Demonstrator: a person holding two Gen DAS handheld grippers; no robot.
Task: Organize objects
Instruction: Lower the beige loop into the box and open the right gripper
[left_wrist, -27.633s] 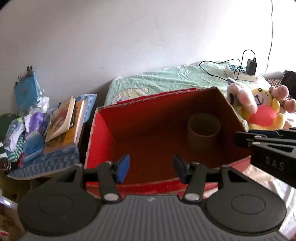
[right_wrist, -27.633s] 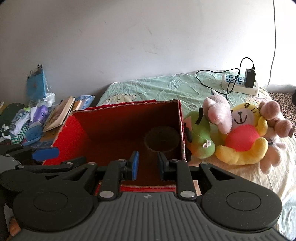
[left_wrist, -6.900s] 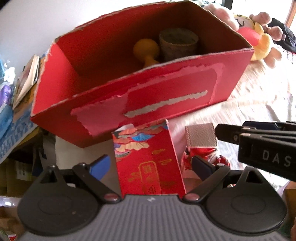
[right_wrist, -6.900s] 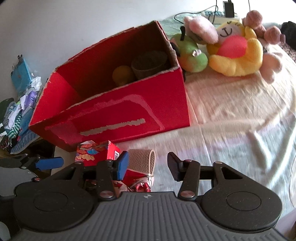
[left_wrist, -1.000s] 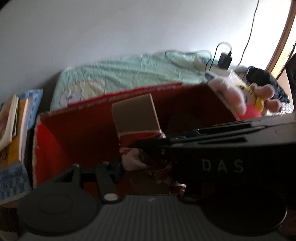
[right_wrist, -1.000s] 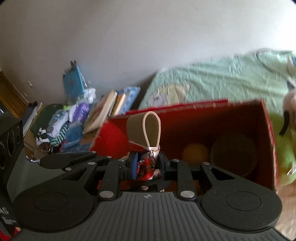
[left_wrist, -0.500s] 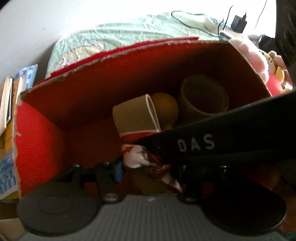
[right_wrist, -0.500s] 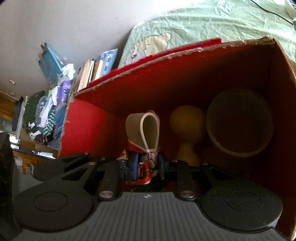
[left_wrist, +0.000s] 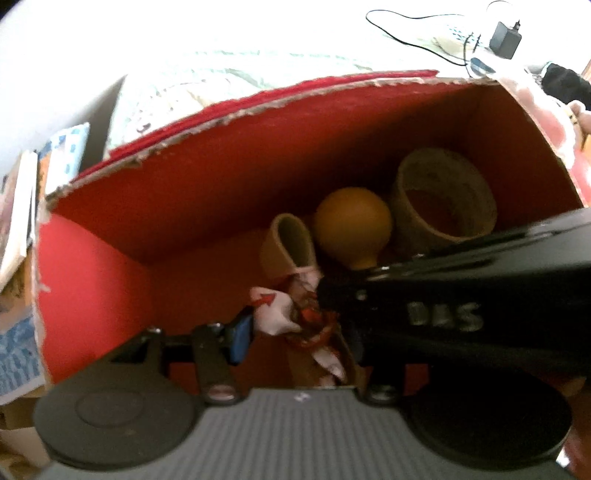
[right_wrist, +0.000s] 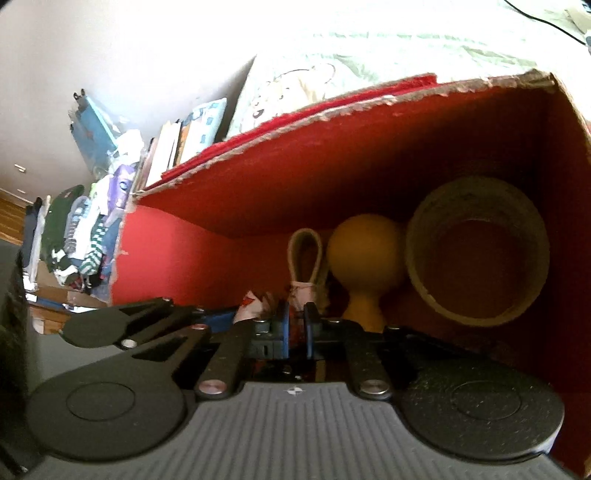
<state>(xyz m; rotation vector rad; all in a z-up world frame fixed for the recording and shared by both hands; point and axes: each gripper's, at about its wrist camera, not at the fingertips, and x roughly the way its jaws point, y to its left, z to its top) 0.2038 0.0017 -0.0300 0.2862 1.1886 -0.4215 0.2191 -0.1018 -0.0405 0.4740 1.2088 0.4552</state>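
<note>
A red-and-white patterned pouch (left_wrist: 280, 306) with a beige loop handle (right_wrist: 304, 258) hangs low inside the open red cardboard box (left_wrist: 258, 103). My left gripper (left_wrist: 297, 339) presses its blue pad against the pouch's white cloth; its other finger is hidden behind the right gripper (left_wrist: 327, 295), which crosses from the right. In the right wrist view, my right gripper (right_wrist: 296, 330) has its jaws closing tight on the pouch's red fabric (right_wrist: 301, 290). To the right of the pouch in the box stand a yellow bulb-shaped object (right_wrist: 364, 251) and a brown cylinder (right_wrist: 476, 254).
Books (right_wrist: 166, 147) and a heap of clothes (right_wrist: 74, 236) lie left of the box (right_wrist: 166, 258). A pale green sheet (right_wrist: 369, 44) spreads behind it. A charger and cable (left_wrist: 506, 33) sit at the far right, with plush toys (left_wrist: 554, 122) beside the box's right wall.
Both grippers have sunk into the box with the pouch and tipped further downward. The right gripper's pads have drawn much closer together on the fabric.
</note>
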